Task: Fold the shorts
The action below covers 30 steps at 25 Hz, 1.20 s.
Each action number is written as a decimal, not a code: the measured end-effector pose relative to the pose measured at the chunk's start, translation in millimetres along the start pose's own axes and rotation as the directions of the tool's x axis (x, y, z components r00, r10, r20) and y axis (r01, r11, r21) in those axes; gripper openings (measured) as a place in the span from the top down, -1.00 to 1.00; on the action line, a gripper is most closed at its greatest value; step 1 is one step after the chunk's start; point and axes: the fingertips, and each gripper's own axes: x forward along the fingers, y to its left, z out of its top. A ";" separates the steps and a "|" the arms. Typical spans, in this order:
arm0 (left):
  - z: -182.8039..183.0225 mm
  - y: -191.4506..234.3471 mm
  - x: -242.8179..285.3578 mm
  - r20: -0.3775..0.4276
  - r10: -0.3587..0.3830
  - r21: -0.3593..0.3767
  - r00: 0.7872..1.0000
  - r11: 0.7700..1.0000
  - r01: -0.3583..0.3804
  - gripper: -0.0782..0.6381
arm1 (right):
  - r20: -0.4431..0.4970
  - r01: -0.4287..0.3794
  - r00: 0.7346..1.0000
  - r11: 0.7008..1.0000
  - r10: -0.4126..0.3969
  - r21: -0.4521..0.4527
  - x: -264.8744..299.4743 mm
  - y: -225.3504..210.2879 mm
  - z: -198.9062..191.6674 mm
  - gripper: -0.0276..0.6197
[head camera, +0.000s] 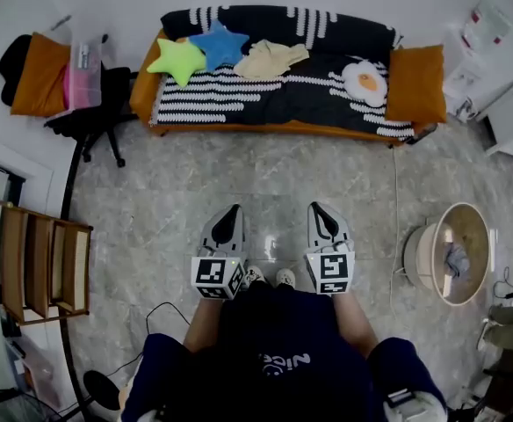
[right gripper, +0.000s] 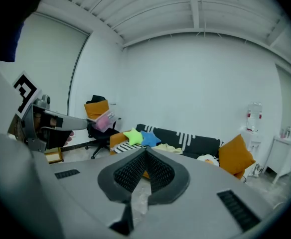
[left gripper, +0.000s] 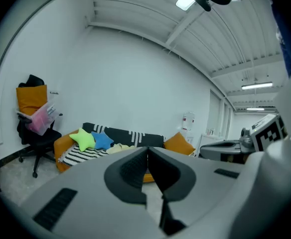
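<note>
Left gripper view: the left gripper [left gripper: 147, 152] has its two dark ribbed jaws pressed together tip to tip, with nothing between them. Right gripper view: the right gripper [right gripper: 145, 153] has its jaws closed on each other in the same way and is likewise empty. Head view: both grippers are held level side by side in front of the person's dark top [head camera: 278, 341], apart from each other, above the grey marbled floor [head camera: 169, 192], tips directed toward the sofa [head camera: 318, 95]. The shorts [head camera: 270, 58], a crumpled pale yellow garment, lie on the sofa's striped black-and-white cover near its back, well apart from both grippers. Just left of the shorts rest a blue star cushion [head camera: 219, 44] and a green star cushion [head camera: 177, 60]; to their right lie a fried-egg cushion [head camera: 364, 82] and an orange cushion [head camera: 415, 82]. An office chair [head camera: 94, 121] stands left of the sofa, and a wooden shelf [head camera: 41, 262] sits at the left edge
</note>
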 end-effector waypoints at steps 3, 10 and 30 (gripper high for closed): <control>-4.7 -2.3 1.7 -0.011 -0.063 -0.046 0.998 0.997 0.063 0.53 | -0.011 -0.035 0.999 0.998 0.035 0.050 2.2 5.3 -7.2 0.58; -23.3 1.1 7.9 -0.092 -0.165 -0.028 0.982 0.986 0.164 -0.22 | -0.051 -0.143 0.988 0.990 0.144 0.007 11.9 28.8 -19.8 -0.39; -22.9 1.3 148.2 -0.169 -0.062 -0.006 0.984 0.998 0.062 -0.21 | -0.089 -0.175 0.980 0.984 0.177 0.035 128.8 -92.0 -32.7 -0.23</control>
